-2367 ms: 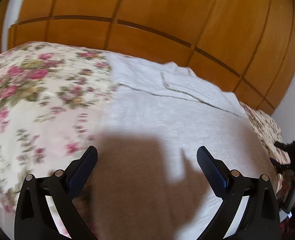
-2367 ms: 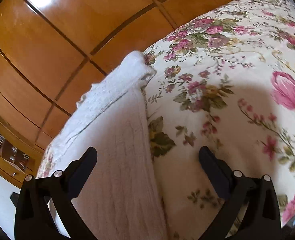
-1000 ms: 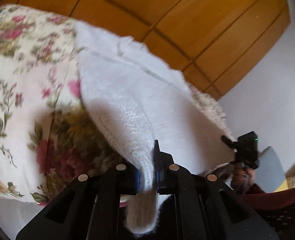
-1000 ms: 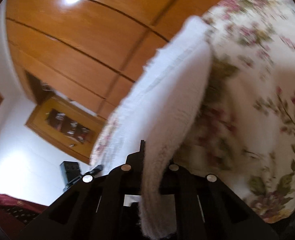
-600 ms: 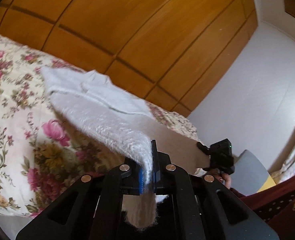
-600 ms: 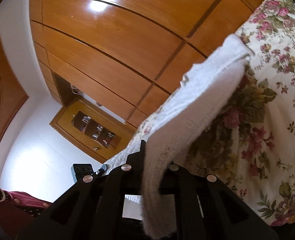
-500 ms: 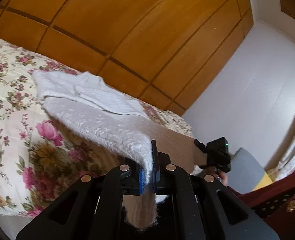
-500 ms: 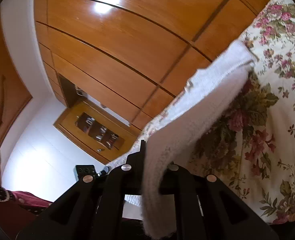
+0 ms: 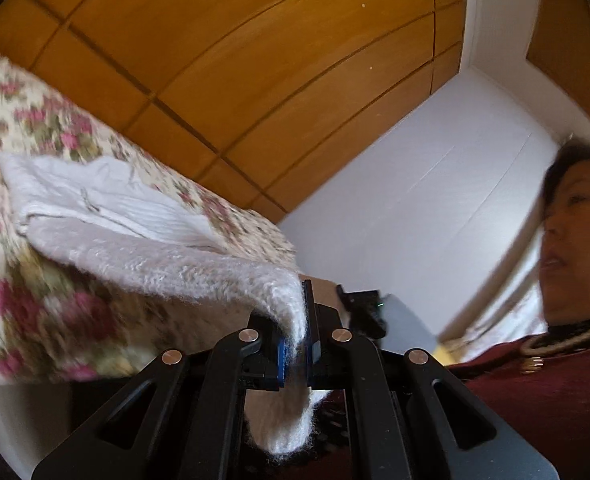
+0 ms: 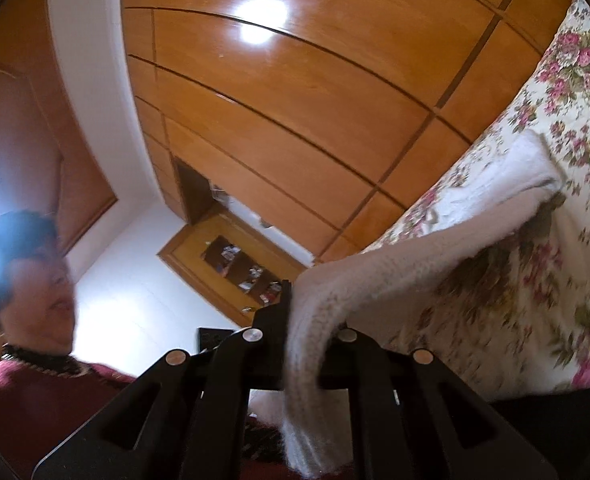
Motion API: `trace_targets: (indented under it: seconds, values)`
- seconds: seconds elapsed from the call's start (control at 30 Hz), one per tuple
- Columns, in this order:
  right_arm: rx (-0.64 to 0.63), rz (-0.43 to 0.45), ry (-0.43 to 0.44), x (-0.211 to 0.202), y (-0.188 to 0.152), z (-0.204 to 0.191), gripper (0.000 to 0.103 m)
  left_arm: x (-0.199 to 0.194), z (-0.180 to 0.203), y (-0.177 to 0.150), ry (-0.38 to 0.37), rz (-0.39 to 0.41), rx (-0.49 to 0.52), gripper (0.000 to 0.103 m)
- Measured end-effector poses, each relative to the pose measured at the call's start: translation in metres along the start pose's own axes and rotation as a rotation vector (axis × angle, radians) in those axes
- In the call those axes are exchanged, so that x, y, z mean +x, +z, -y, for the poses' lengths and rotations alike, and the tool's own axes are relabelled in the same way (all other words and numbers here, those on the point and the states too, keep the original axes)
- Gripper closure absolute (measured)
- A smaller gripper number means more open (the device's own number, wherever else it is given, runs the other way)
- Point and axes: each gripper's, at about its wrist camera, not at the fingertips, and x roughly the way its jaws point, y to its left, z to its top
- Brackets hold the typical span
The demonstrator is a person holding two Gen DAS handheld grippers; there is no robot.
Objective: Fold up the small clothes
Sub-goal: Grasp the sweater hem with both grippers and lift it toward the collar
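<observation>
A white fuzzy knit garment (image 9: 147, 256) lies with its far part on the floral bedspread (image 9: 35, 312). Its near edge is lifted off the bed. My left gripper (image 9: 295, 344) is shut on one near corner of the garment, with a tuft hanging below the jaws. My right gripper (image 10: 307, 344) is shut on the other near corner of the garment (image 10: 415, 264), which rises from the bed in a sagging band. The far folded part (image 10: 507, 176) rests on the bedspread (image 10: 535, 320).
A wooden panelled wardrobe (image 9: 255, 60) stands behind the bed. The person in a maroon top (image 9: 555, 380) is close on the near side; she also shows in the right wrist view (image 10: 35, 280). A wooden shelf unit (image 10: 239, 268) stands against the white wall.
Both grippers, which closed on the garment's near corners earlier, have lifted higher and pulled back toward the person. The garment's near edge is raised further off the bed.
</observation>
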Motion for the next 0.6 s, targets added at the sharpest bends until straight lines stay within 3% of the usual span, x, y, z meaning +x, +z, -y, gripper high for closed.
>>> trace_targets:
  seconds: [0.13, 0.27, 0.3, 0.43, 0.6]
  values:
    - [-0.006, 0.007, 0.005, -0.010, -0.004, -0.009, 0.097, -0.009, -0.011, -0.002, -0.035, 0.030, -0.085, 0.098]
    - [0.075, 0.054, 0.021, -0.007, 0.009, 0.012, 0.096, -0.008, -0.041, 0.003, -0.052, 0.073, -0.202, 0.098]
    - [0.094, 0.066, 0.010, -0.004, 0.013, 0.020, 0.096, -0.007, -0.046, 0.007, -0.033, 0.083, -0.225, 0.098]
    - [0.210, 0.111, -0.031, 0.008, 0.032, 0.055, 0.096, 0.004, -0.091, 0.018, 0.197, 0.091, -0.371, 0.098]
    - [0.312, 0.130, -0.105, 0.041, 0.056, 0.102, 0.096, 0.015, -0.133, 0.033, 0.228, 0.132, -0.491, 0.098]
